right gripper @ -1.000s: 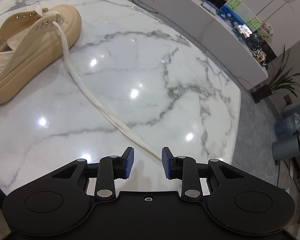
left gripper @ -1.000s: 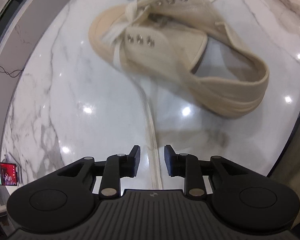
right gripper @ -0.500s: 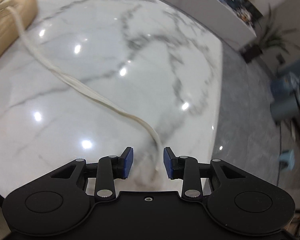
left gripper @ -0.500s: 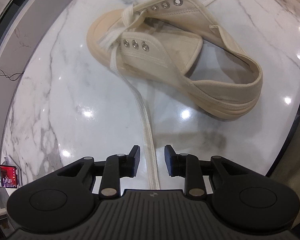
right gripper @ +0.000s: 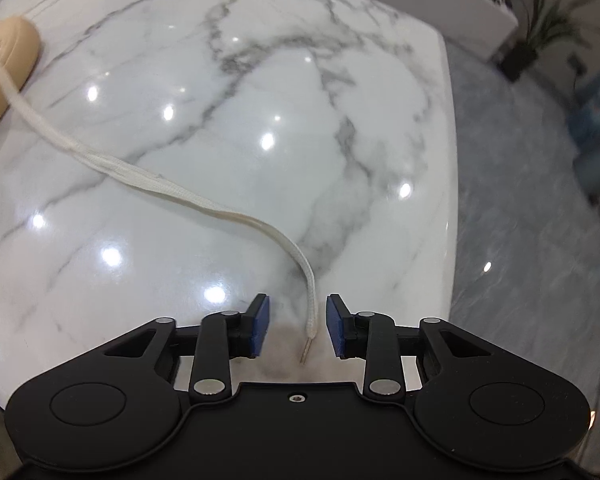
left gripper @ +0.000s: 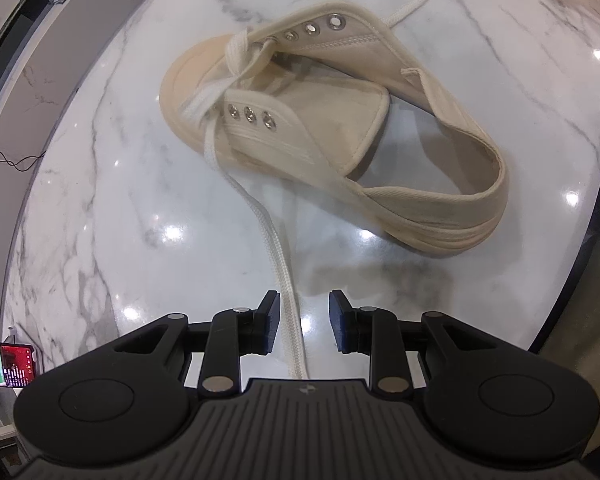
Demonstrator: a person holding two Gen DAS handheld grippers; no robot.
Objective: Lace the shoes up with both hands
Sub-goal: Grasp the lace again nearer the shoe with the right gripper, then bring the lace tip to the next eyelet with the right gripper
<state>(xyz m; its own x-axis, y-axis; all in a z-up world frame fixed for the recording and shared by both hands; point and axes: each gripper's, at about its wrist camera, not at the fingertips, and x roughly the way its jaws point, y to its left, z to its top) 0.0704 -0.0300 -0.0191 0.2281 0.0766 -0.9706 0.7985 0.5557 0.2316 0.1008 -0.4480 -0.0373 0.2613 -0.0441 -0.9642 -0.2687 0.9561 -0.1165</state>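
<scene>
On the marble tabletop (left gripper: 100, 220), left wrist view: the beige canvas shoe (left gripper: 420, 184) lies on its side, toe up-left and heel lower right. The white shoelace (left gripper: 276, 248) is threaded through the lowest eyelet pair only. The three near-side eyelets (left gripper: 249, 113) and the upper far-side eyelets are empty. One run of the lace leads from the toe down the frame and passes between the jaws of the left gripper (left gripper: 302, 320). The jaws stand apart and neither pad touches the lace, so nothing is held.

Right wrist view: only the shoe toe (right gripper: 8, 52) shows, at the left edge. The other lace run (right gripper: 160, 180) curves across the marble (right gripper: 260, 80) and ends between the jaws of the right gripper (right gripper: 296, 330). The aglet (right gripper: 305, 354) lies just behind the pads. The jaws have just been closing, but a gap remains on both sides of the lace, so it is not yet clamped.

Step in hand, as judged: picking up the lace ends before threading. Next, close the right jaws just above the aglet, leaving the tip free, and carry it to the next empty eyelet.
</scene>
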